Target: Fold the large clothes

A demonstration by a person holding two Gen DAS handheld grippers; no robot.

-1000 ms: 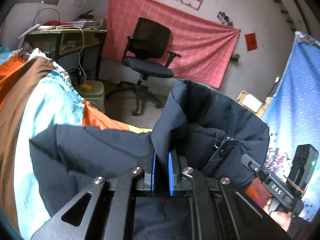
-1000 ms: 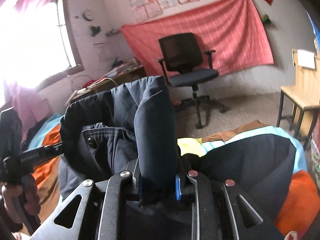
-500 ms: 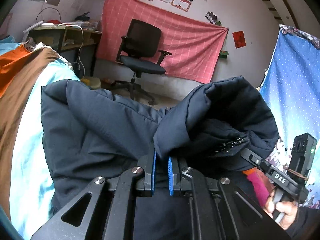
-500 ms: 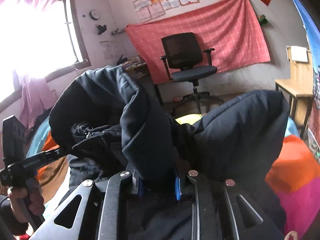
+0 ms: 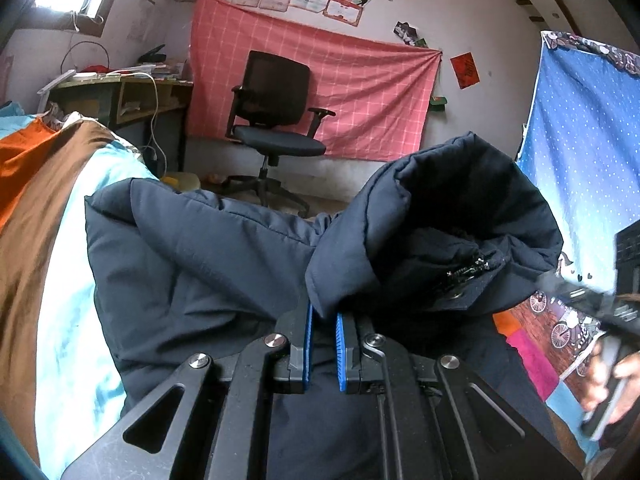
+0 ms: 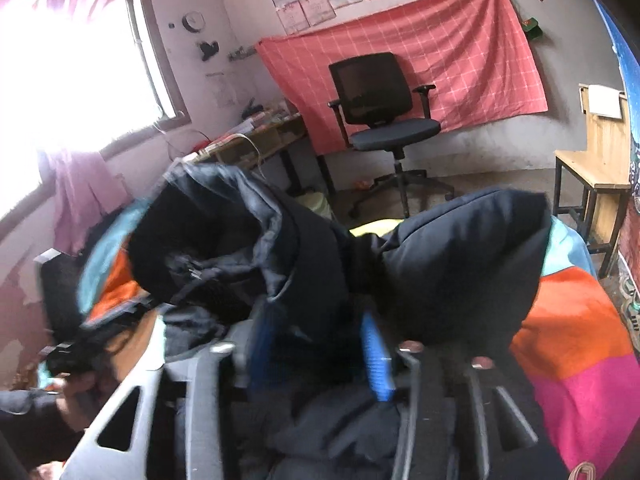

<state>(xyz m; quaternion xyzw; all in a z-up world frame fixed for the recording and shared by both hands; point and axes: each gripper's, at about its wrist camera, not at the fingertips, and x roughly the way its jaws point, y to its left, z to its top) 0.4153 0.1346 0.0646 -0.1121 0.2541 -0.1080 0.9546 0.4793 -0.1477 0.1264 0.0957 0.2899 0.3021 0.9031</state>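
A dark navy padded jacket [image 5: 208,264] is bunched on a bed, lying across a striped bedcover [image 5: 44,208] of orange, brown and pale blue. In the left wrist view a thick rolled edge of it, with the zipper [image 5: 472,270] showing at about 3 o'clock of the blue pads, rises straight out of the left gripper [image 5: 322,326]. That gripper's jaws stand only a narrow gap apart and pinch a fold of the jacket between them; the rest of the garment spreads away toward 10 o'clock.

In the blurred right wrist view the jacket [image 6: 460,264] fills the space around the right gripper [image 6: 316,344]. Its blue pads are set much wider apart, with a thick bundle of fabric lying between them; whether they press on it cannot be told through the blur. One puffed mass stands at 1 o'clock of these jaws, another with the collar opening at 10 o'clock.

Beyond the bed, a black office chair [image 5: 276,120] stands before a red checked cloth [image 5: 360,92] hung on the wall. A cluttered desk [image 5: 120,92] is at 10 o'clock, a blue dotted curtain [image 5: 580,152] at 2 o'clock. A wooden chair [image 6: 596,160] appears at 2 o'clock in the right view.
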